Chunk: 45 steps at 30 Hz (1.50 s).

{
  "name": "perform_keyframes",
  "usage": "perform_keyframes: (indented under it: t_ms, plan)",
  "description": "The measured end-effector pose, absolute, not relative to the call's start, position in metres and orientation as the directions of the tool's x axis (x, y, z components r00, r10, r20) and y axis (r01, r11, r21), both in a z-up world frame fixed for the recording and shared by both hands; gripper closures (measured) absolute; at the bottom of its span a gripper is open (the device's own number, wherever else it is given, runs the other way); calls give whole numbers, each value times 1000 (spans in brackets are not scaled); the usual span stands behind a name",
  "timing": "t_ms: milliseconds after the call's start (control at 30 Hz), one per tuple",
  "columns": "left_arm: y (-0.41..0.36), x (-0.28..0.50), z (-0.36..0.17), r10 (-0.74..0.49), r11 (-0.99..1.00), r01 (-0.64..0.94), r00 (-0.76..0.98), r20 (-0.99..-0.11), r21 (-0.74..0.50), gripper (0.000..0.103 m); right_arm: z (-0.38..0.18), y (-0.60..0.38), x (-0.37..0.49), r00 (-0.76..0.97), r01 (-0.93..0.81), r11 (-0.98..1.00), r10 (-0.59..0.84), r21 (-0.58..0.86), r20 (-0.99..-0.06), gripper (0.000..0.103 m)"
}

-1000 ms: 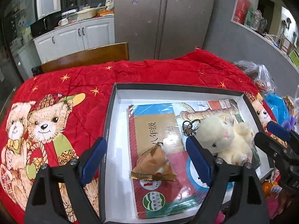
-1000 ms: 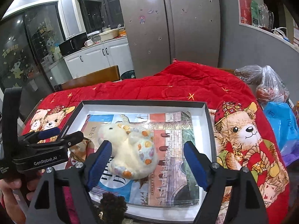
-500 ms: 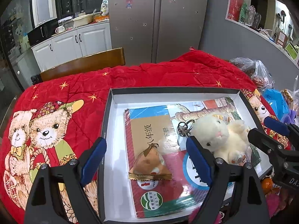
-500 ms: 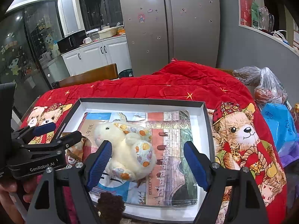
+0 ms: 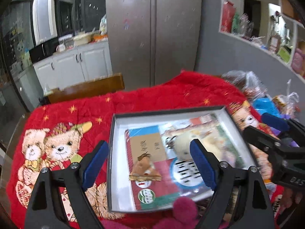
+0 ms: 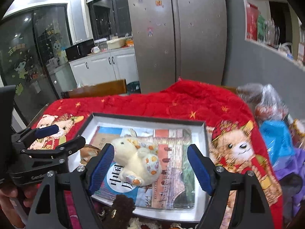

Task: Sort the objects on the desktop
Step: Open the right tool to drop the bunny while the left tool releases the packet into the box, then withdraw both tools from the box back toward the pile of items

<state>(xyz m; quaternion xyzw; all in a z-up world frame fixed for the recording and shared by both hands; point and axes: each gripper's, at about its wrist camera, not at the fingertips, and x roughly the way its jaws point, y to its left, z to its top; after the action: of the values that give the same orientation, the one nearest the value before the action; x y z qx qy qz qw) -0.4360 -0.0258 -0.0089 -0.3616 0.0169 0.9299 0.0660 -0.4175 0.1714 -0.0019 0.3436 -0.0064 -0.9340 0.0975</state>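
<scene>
While both grippers' fingers point(image 5: 95, 158) point(image 6: 198, 167) gape wide, empty, plush toy point(image 6: 137, 160) sits mid-tray point(image 6: 144, 118), rims clear.

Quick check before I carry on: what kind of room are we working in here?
Most likely a home kitchen and dining area: a steel fridge behind, white cabinets with a microwave on the counter, and a table under a red bear cloth.

Both the left claw point(image 5: 149, 162) and the right claw point(image 6: 150, 167) hang tilted downward, jaws wide apart and empty.
</scene>
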Motion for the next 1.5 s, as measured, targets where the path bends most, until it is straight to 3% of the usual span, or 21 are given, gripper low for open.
perform_keyframes:
  t_ms: [100, 367, 500, 700, 833, 1067, 1233, 1500]
  plan:
    - [-18, -407, 16, 136, -986, -166, -762, -633, -13, 9, 16, 176, -401, -768, 179, -978, -205, 104, -607, 22]
    - [-8, -324, 75, 151, -981, -194, -825, -545, 23, 7, 62, 183, -345, -841, 143, -988, -151, 54, -519, 21]
    - [-7, -275, 101, 177, -976, -217, -855, -488, 26, 1, 79, 184, -315, -858, 148, -987, -159, 62, -488, 21]
    - [-13, -206, 118, 150, -982, -185, -896, -418, 44, 1, 102, 184, -258, -896, 128, -990, -138, 51, -423, 21]
    - [-16, -171, 111, 135, -987, -160, -903, -408, 27, 0, 101, 183, -223, -908, 133, -990, -144, 54, -393, 14]
    - [-22, -139, 67, 121, -991, -133, -873, -473, -9, 0, 74, 185, -176, -872, 222, -960, -275, 173, -405, 14]
    - [-42, -121, 31, 129, -991, -94, -856, -501, -95, 0, 55, 194, -153, -879, 165, -976, -212, 144, -427, 14]
    - [-56, -125, 1, 94, -994, -47, -828, -552, -100, 1, 26, 225, -144, -869, 30, -991, -90, 130, -486, 14]
